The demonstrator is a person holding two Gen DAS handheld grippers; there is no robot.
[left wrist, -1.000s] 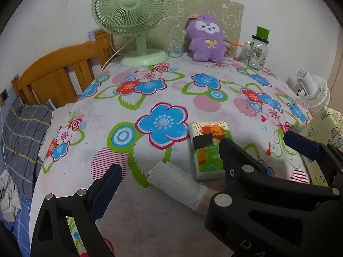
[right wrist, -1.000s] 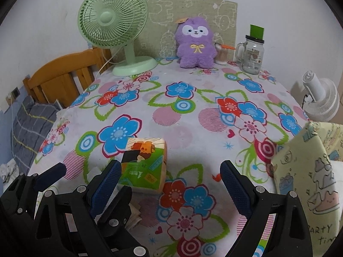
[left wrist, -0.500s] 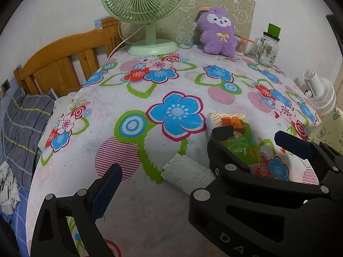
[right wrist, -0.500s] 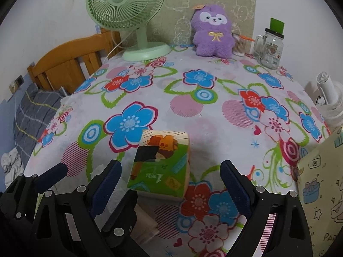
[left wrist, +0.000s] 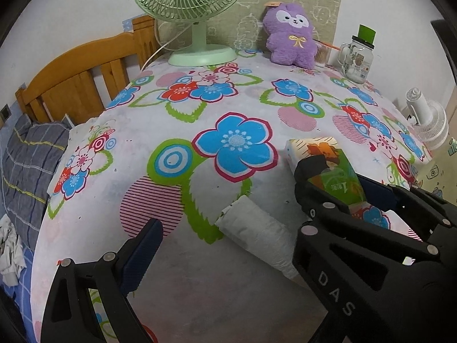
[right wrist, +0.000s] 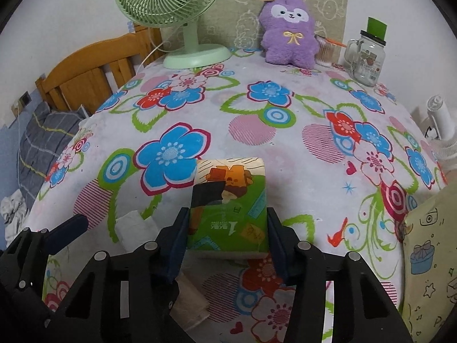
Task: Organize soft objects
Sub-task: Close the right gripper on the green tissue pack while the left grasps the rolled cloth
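Tissue pack (right wrist: 228, 214) (green wrapper with a cartoon print) lies on the flowered tabletop (right wrist: 285, 148), and the right claw (right wrist: 227, 247) has just been closing; its 2 blue pads now press the pack's 2 sides. The left claw (left wrist: 237, 245) hangs apart, gripping nothing, just left of it. A white cloth roll (left wrist: 257, 234) lies between the left claw's fingers, touching neither that I can see. At the far edge, a purple plush toy (right wrist: 290, 31) sits upright beside a green fan (right wrist: 174, 8) and a glass jar (right wrist: 367, 57).
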